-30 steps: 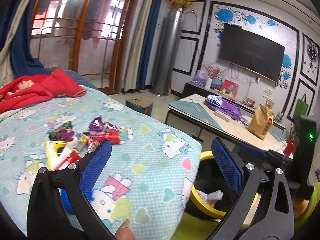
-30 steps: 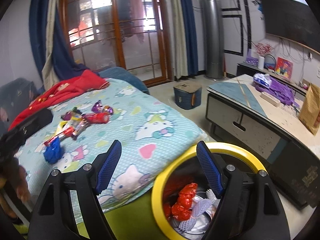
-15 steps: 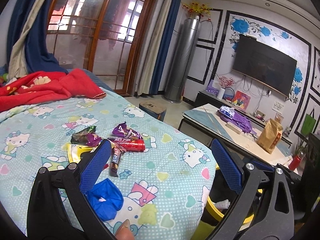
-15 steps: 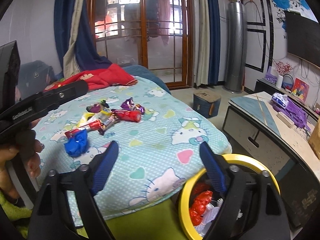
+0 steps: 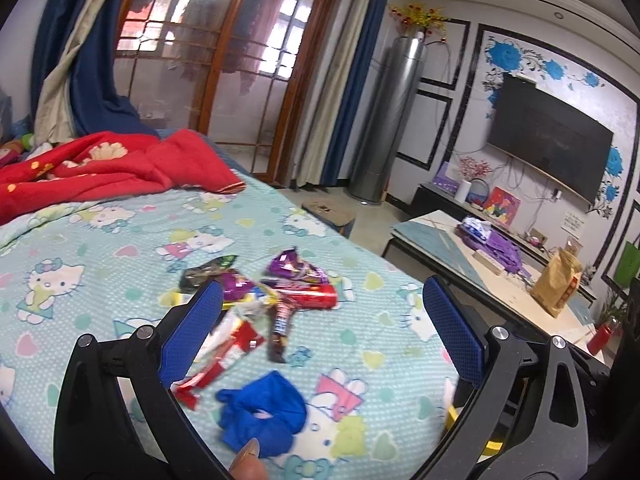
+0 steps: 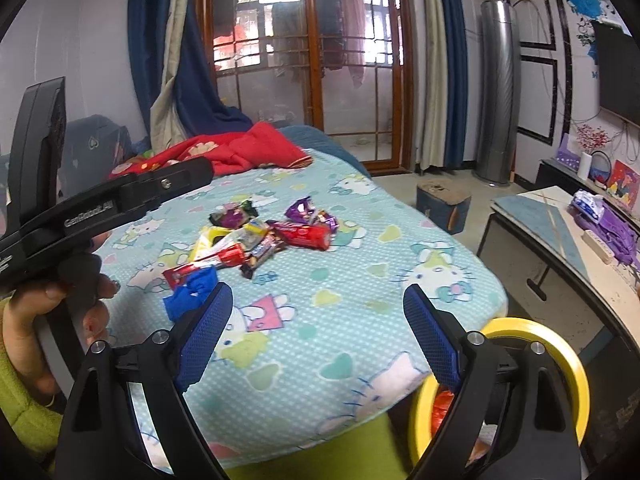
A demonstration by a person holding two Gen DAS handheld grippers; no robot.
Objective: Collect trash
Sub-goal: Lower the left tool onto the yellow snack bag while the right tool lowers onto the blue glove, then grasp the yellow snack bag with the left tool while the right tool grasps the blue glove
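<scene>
A pile of snack wrappers (image 5: 276,300) lies on the Hello Kitty bedsheet (image 5: 100,248), with a crumpled blue scrap (image 5: 262,414) nearest me. My left gripper (image 5: 320,320) is open and empty, hovering just above and behind the pile. In the right wrist view the same wrappers (image 6: 272,236) and blue scrap (image 6: 192,294) lie ahead to the left. My right gripper (image 6: 318,336) is open and empty over the bed's near edge. The yellow-rimmed trash bin (image 6: 576,364) stands below right, with red trash inside.
A red blanket (image 5: 100,168) lies at the far end of the bed. A low table (image 5: 500,280) with a brown bag (image 5: 558,284) and purple items stands to the right. A small stool (image 6: 442,204) sits on the floor beyond the bed.
Both grippers have risen and swung left from the bin toward the bed. The wrapper pile now sits between the left gripper's fingers. The bin has slid to the lower right edge.
</scene>
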